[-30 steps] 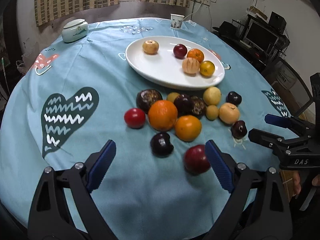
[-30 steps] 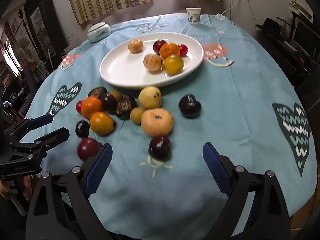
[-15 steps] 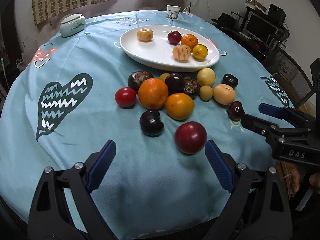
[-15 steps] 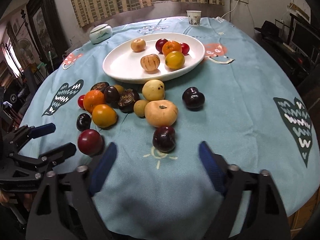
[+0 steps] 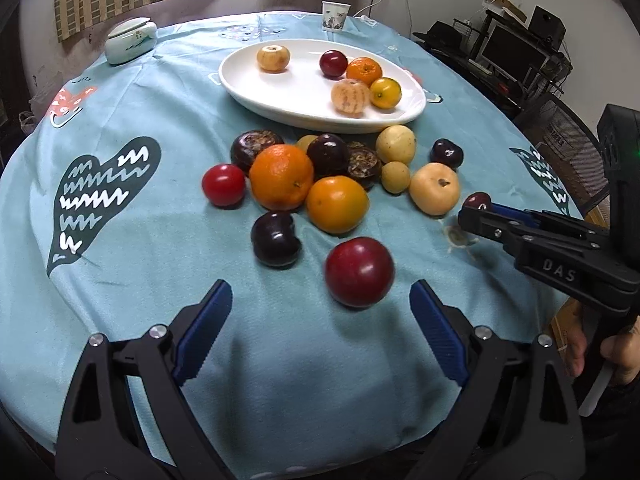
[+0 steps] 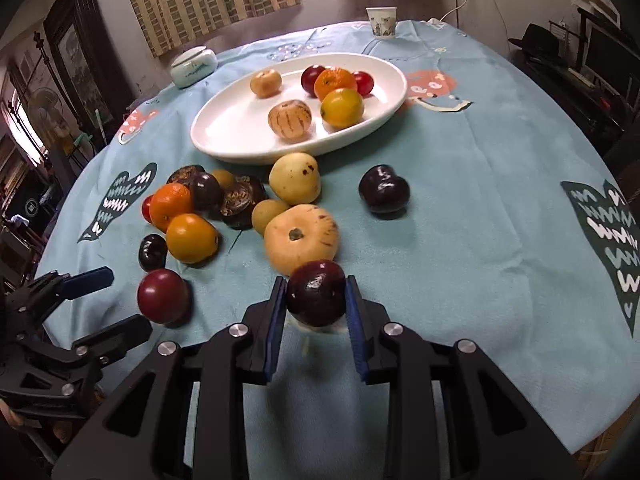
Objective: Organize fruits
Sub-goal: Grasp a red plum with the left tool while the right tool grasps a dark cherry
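Right gripper (image 6: 316, 300) jaws clamped on dark plum (image 6: 316, 298), low over tabletop (image 6: 480, 200). Left gripper (image 5: 320, 312) jaws apart, red plum (image 5: 359, 271) just ahead between them. Step: pickup. Next, likely: lift, carry to plate (image 6: 224, 136).

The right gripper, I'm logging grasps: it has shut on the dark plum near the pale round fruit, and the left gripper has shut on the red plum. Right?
Not quite. The right gripper is shut on the dark plum, as the right wrist view shows. But the left gripper is open: in the left wrist view the red plum lies on the cloth ahead of its spread fingers, untouched.
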A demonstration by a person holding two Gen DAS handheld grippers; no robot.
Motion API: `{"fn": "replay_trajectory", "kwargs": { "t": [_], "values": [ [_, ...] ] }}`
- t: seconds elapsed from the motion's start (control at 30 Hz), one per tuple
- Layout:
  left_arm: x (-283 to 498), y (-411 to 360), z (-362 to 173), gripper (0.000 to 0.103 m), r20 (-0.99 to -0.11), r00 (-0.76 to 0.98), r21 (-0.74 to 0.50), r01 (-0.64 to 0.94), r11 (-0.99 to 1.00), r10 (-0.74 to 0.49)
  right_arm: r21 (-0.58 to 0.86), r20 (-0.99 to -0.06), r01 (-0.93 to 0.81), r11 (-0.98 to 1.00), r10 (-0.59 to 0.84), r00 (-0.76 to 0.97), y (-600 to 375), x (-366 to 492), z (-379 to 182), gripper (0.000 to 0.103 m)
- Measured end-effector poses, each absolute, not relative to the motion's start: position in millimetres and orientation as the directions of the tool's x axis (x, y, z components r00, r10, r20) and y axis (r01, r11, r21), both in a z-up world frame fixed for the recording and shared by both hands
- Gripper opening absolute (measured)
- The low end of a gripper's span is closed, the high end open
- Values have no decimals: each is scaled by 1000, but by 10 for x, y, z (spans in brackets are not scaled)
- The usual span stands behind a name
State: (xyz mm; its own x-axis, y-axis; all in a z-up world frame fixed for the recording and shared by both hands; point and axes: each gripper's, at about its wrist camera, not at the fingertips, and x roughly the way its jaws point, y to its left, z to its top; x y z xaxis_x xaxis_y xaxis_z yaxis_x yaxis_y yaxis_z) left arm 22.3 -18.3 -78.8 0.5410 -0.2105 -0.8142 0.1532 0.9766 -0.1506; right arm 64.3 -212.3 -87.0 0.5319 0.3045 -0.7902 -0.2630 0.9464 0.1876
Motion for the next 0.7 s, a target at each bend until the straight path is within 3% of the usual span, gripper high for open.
{"fn": "replay_trajectory", "kwargs": {
  "t": [0.07,0.23,0.27,0.7],
  "values": [
    [221,-244,-787,89,-810,545,-152,166,974,-219,202,-787,-254,946,311,533,-2182,621,-850,30],
    [351,-375,-919,45,-822,515,-169,185,968,-242,237,-788,-251,939,336,516,-2244,573,-869,30],
    [387,-391,-977,42,-833,497,-176,180,968,-244,242,-786,-252,937,342,515,-2251,565,-872,30],
    [286,-355,-812,39,-797,561,-158,165,974,-224,261,-777,-266,928,365,513,-2244,519,-848,30]
  ]
}}
